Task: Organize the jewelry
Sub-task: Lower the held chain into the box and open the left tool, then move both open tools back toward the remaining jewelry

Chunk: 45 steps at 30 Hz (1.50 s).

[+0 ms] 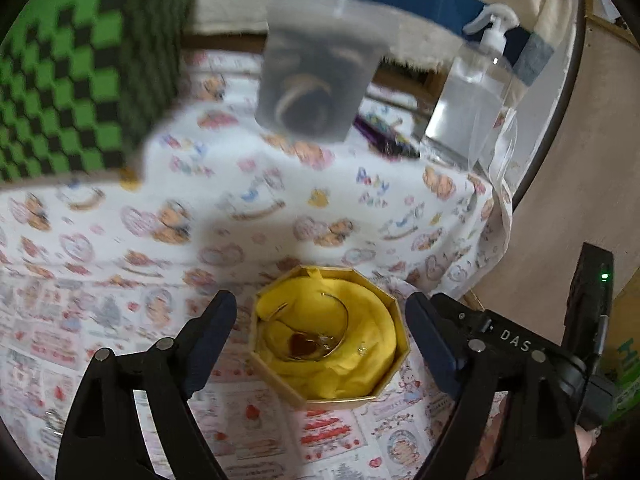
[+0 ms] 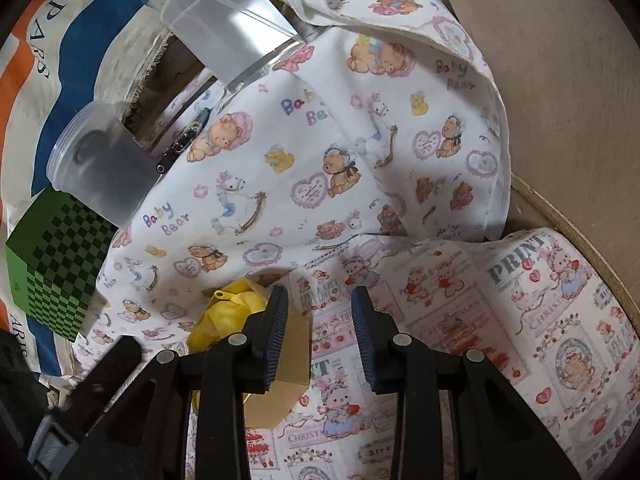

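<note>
An octagonal gold box (image 1: 394, 354) lined with yellow cloth sits on the printed tablecloth. Inside it lie a thin gold bangle (image 1: 344, 320) and a heart-shaped pendant (image 1: 300, 346). My left gripper (image 1: 320, 328) is open, its fingers on either side of the box. In the right wrist view the same box (image 2: 290, 364) shows at lower left, partly hidden behind a finger. My right gripper (image 2: 320, 336) is open and empty, just right of the box. A translucent jar (image 1: 316, 80) holding bangles stands further back and also shows in the right wrist view (image 2: 100, 160).
A green checkered box (image 1: 80, 80) stands at the left and shows in the right wrist view (image 2: 56, 276). A clear pump bottle (image 1: 476, 96) stands at the back right. A dark pen-like item (image 2: 180, 142) lies near the jar. A wooden rim (image 2: 580, 248) bounds the right side.
</note>
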Each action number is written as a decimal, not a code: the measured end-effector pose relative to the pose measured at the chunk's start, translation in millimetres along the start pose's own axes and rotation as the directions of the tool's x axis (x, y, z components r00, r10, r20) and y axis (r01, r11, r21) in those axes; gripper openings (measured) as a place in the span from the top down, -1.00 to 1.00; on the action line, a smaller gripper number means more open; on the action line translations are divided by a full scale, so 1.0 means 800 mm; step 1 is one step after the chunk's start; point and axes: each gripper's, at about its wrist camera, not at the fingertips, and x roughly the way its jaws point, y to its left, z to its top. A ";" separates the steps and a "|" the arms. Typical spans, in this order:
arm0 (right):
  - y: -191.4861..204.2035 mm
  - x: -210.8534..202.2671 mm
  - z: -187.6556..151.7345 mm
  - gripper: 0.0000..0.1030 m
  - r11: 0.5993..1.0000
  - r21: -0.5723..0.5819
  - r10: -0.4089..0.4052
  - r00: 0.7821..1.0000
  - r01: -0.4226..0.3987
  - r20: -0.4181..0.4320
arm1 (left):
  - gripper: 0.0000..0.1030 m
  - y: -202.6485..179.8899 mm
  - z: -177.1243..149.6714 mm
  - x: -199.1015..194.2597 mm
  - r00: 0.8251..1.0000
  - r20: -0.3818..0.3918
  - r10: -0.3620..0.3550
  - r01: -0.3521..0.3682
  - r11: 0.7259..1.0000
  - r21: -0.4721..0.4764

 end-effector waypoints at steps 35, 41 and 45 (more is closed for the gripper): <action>0.132 -0.068 -0.065 -0.70 0.918 -0.395 0.112 0.976 -0.030 0.187 | -0.99 0.127 -0.085 -0.192 0.824 0.307 0.477 -0.501 0.865 0.000; 0.138 -0.061 -0.072 -0.70 0.906 -0.424 0.091 0.979 -0.005 0.183 | -0.99 0.156 -0.092 -0.176 0.830 0.265 0.492 -0.496 0.867 -0.054; 0.143 -0.058 -0.078 -0.70 0.898 -0.440 0.092 0.980 -0.005 0.175 | -0.99 0.176 -0.096 -0.158 0.850 0.195 0.489 -0.485 0.872 -0.075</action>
